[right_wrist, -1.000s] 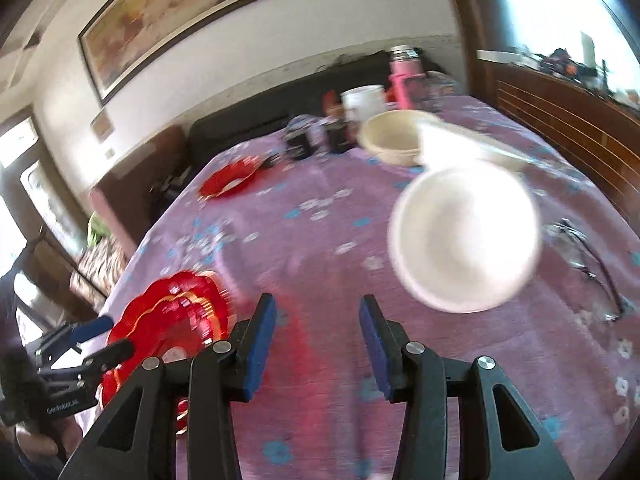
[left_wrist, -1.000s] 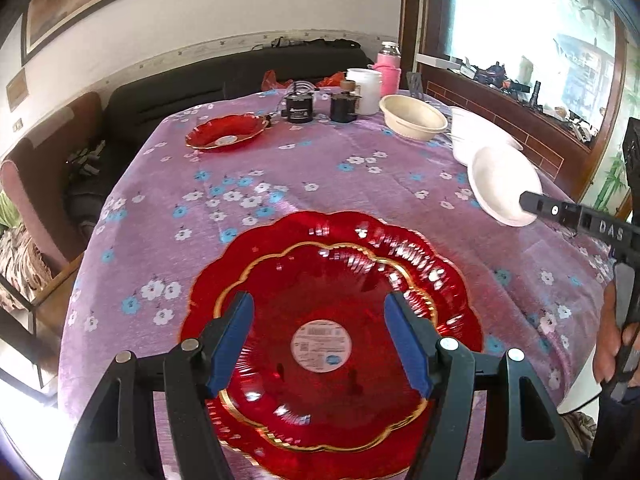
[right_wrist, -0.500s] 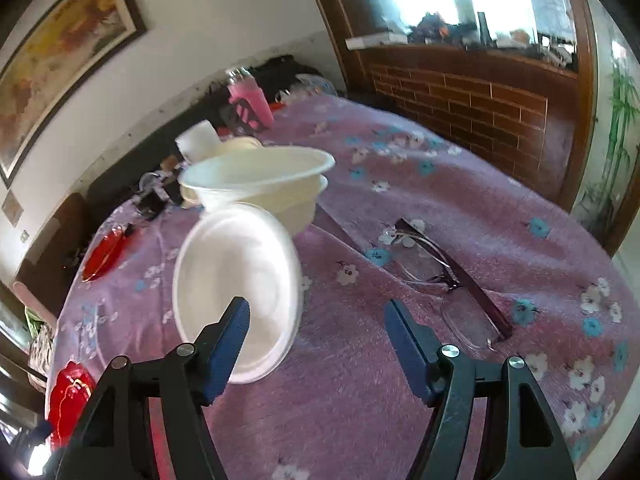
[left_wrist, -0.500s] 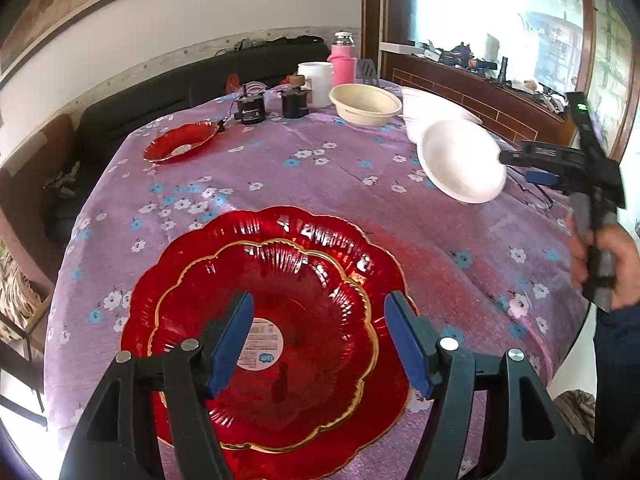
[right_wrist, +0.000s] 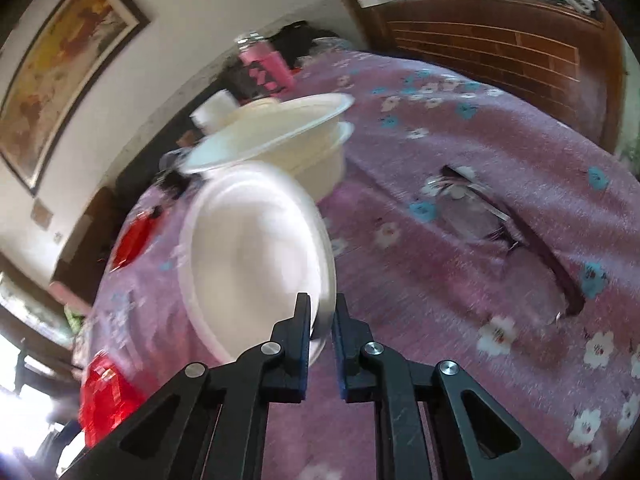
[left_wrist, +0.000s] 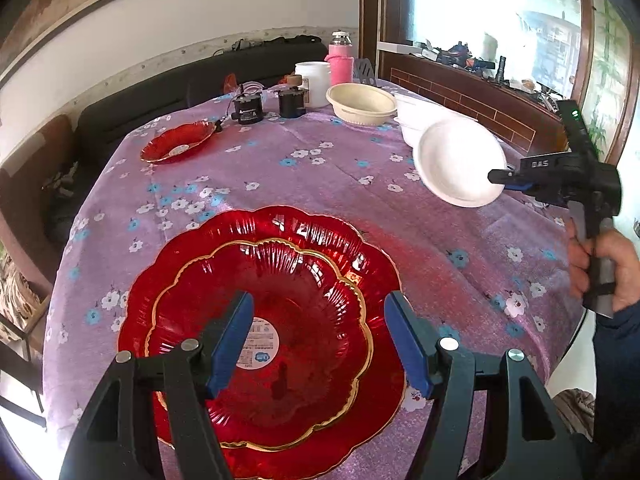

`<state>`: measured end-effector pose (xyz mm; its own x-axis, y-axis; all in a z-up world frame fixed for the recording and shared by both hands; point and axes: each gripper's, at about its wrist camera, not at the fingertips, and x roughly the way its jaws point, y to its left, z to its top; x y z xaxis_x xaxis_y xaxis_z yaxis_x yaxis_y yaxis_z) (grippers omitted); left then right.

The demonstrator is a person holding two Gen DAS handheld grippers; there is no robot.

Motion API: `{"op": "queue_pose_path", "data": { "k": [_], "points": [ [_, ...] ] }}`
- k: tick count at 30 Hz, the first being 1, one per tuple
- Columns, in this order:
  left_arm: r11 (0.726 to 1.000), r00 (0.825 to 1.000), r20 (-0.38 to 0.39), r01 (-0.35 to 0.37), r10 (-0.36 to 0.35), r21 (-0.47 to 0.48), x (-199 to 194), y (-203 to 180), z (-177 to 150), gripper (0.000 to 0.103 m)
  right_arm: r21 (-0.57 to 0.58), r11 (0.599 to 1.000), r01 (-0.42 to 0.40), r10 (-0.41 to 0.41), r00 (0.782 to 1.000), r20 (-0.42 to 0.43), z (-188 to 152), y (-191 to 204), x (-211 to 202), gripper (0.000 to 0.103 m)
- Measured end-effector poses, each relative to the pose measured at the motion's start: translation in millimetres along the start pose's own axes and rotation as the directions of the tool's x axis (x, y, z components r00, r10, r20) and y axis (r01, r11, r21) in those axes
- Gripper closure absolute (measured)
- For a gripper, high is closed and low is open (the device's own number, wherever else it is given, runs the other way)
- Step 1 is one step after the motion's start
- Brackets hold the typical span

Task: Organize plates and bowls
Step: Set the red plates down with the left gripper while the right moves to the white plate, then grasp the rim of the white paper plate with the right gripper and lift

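Observation:
Two stacked red glass plates (left_wrist: 264, 312) with gold rims lie on the purple floral tablecloth (left_wrist: 320, 184). My left gripper (left_wrist: 320, 336) hangs open and empty just above them. My right gripper (right_wrist: 322, 320) is shut on the near rim of a white bowl (right_wrist: 256, 256), which is tilted on edge; it also shows in the left wrist view (left_wrist: 456, 160). White bowls (right_wrist: 288, 140) are stacked behind it. A small red plate (left_wrist: 176, 146) lies at the far left.
A cream bowl (left_wrist: 360, 102), a white jar (left_wrist: 312, 80), a pink flask (left_wrist: 341, 60) and two small black cans (left_wrist: 290, 102) stand at the table's far edge. Eyeglasses (right_wrist: 504, 228) lie right of the white bowl. A dark sofa runs behind the table.
My right gripper has closed on the white bowl's rim and tipped it up. My left gripper stays open over the red plates, drifting slightly.

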<state>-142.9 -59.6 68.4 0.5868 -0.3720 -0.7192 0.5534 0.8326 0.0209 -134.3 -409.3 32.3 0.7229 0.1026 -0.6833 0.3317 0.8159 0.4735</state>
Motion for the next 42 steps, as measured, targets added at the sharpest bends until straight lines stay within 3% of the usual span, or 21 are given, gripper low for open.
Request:
{"op": "queue_pose_path", "data": {
  "k": [3, 7, 10, 12, 16, 20, 21, 26, 30, 34, 39, 40, 41, 42],
  "points": [
    [1.0, 1.0, 0.0, 0.003, -0.003, 0.002, -0.7, 0.3, 0.1, 0.036, -0.013, 0.996, -0.089, 0.088, 0.995, -0.043, -10.2, 13.9, -4.1, 0.092],
    [1.0, 1.0, -0.017, 0.001, -0.001, -0.001, 2.2, 1.0, 1.0, 0.036, -0.003, 0.974, -0.225, 0.223, 0.967, -0.119, -28.8, 27.4, -6.4, 0.092],
    [1.0, 0.999, -0.035, 0.013, -0.013, 0.0, 5.9, -2.2, 5.4, 0.036, -0.034, 0.963, -0.268, 0.256, 0.945, -0.202, -41.1, 40.7, -3.1, 0.092],
    [1.0, 0.999, -0.044, 0.025, -0.025, 0.008, 9.1, -6.2, 10.3, 0.036, -0.054, 0.964, -0.258, 0.242, 0.946, -0.214, -46.3, 44.6, -2.1, 0.092],
    [0.999, 0.998, -0.057, 0.029, -0.028, 0.021, 14.1, -15.8, 21.8, 0.036, -0.142, 0.983, -0.112, 0.093, 0.987, -0.132, -44.7, 45.4, -6.7, 0.089],
    [0.998, 0.995, -0.077, 0.062, -0.062, 0.003, 16.8, -21.8, 42.4, 0.036, -0.11, 0.987, -0.114, 0.105, 0.991, -0.078, -35.7, 33.8, -16.8, 0.061],
    [0.997, 0.994, -0.081, 0.072, -0.071, 0.003, 18.1, -23.9, 50.9, 0.036, -0.106, 0.988, -0.112, 0.106, 0.992, -0.066, -32.7, 31.8, -19.3, 0.061],
    [0.995, 0.985, -0.147, 0.092, -0.095, -0.03, 49.2, -32.6, 101.4, 0.037, -0.062, 0.992, -0.114, 0.112, 0.993, -0.027, -11.0, 21.0, -20.8, 0.061],
    [0.99, 0.962, -0.247, 0.091, -0.116, -0.111, 91.2, -36.1, 127.7, 0.063, -0.053, 0.994, -0.091, 0.09, 0.996, -0.028, 2.5, 18.8, -9.6, 0.062],
    [0.988, 0.95, -0.3, 0.044, -0.087, -0.149, 130.3, -40.2, 142.3, 0.063, -0.053, 0.997, -0.056, 0.054, 0.998, -0.039, 10.2, 16.3, 3.2, 0.063],
    [0.97, 0.933, -0.333, 0.06, -0.139, -0.236, 164.6, -39.9, 145.5, 0.063, -0.038, 0.997, -0.062, 0.059, 0.996, -0.07, 16.7, 12.5, 20.5, 0.064],
    [0.969, 0.929, -0.34, 0.062, -0.144, -0.24, 169.7, -41.6, 145.4, 0.069, -0.035, 0.998, -0.054, 0.051, 0.996, -0.076, 16.9, 11.8, 25.2, 0.066],
    [0.966, 0.927, -0.343, 0.07, -0.155, -0.248, 172.7, -43.5, 145.2, 0.075, -0.026, 0.998, -0.06, 0.057, 0.995, -0.085, 17.1, 10.6, 30.0, 0.077],
    [0.961, 0.919, -0.346, 0.1, -0.188, -0.259, 176.8, -46.4, 144.0, 0.088, -0.019, 0.997, -0.079, 0.077, 0.992, -0.096, 17.0, 9.9, 33.7, 0.087]
  ]
}}
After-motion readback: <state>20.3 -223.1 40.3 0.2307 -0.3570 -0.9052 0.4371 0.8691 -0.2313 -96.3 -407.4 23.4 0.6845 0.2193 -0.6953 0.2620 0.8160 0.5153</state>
